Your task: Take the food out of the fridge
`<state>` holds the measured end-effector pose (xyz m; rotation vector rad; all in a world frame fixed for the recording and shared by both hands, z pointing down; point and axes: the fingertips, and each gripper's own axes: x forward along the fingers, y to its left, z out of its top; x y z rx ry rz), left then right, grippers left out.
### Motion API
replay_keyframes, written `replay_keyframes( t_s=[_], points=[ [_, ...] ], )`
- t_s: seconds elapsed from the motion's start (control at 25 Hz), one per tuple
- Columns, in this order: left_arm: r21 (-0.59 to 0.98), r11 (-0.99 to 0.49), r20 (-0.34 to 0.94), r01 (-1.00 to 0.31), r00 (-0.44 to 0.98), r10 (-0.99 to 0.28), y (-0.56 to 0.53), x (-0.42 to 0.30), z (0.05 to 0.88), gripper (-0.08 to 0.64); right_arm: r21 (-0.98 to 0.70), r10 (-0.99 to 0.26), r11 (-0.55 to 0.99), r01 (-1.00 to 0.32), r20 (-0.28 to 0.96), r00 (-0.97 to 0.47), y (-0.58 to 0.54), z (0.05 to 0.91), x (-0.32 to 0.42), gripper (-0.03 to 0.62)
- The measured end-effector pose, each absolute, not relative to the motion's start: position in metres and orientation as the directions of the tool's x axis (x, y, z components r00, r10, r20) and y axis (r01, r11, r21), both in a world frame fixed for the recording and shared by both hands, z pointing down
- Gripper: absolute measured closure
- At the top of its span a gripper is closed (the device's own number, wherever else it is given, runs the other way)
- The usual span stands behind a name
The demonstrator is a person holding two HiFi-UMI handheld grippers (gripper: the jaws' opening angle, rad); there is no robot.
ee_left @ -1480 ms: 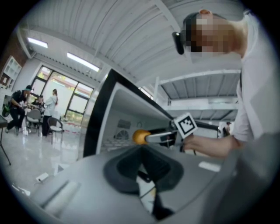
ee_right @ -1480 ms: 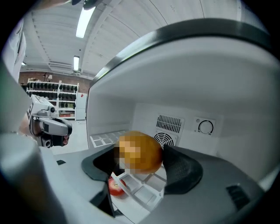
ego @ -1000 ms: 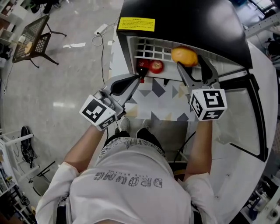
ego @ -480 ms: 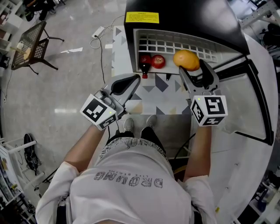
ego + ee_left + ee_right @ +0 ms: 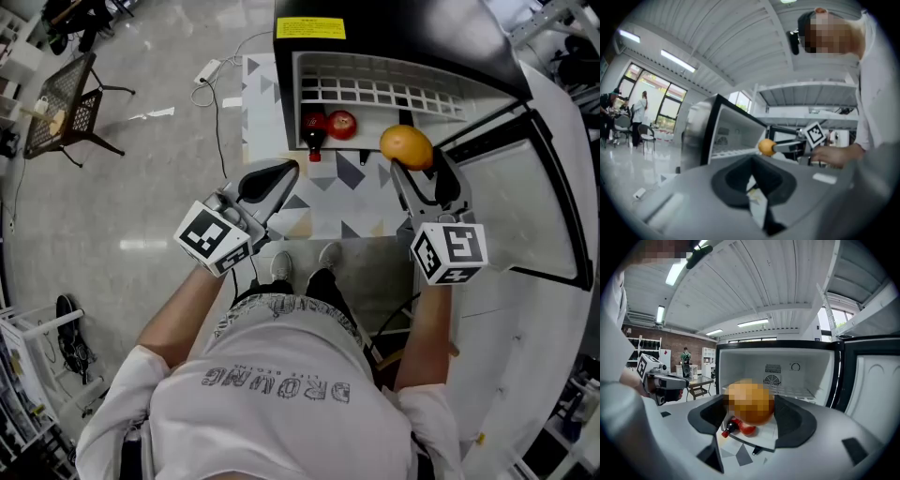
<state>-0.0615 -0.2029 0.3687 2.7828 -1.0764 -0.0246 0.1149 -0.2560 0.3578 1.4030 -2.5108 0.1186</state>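
The orange (image 5: 406, 146) is pinched between the tips of my right gripper (image 5: 412, 161). It hangs in front of the open fridge (image 5: 394, 37), outside the cavity and above the patterned mat (image 5: 328, 202) on the floor.

The fruit is round and only the fingertips hold it, so I judge it could roll out if I loosen the pinch or swing the arm fast. It would then drop on the mat. The open door (image 5: 511, 206) stands just at the right of this hand, and a wide move to that side could knock the orange against its edge.

My left gripper (image 5: 283, 172) is empty, its fingers pressed together, near the fridge mouth on the left.

Inside, on the fridge floor, remain a red bottle (image 5: 312, 141), which seems to lie on its side, and a red round fruit (image 5: 342, 123) touching it. The wire shelf (image 5: 375, 89) sits over them, so a reach must go in low. Far left there is a mesh chair (image 5: 66, 94).
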Motion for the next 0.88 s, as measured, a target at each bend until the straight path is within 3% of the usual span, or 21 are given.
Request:
replay_keyframes(
  t_s=[0.88],
  points=[
    [0.159,-0.767,0.044,-0.622,0.781,-0.623,-0.186,-0.06,0.372,0.552,-0.035,-0.86,0.443,-0.896,0.264,-0.436,-0.195,0.377,0.125,0.287]
  ],
)
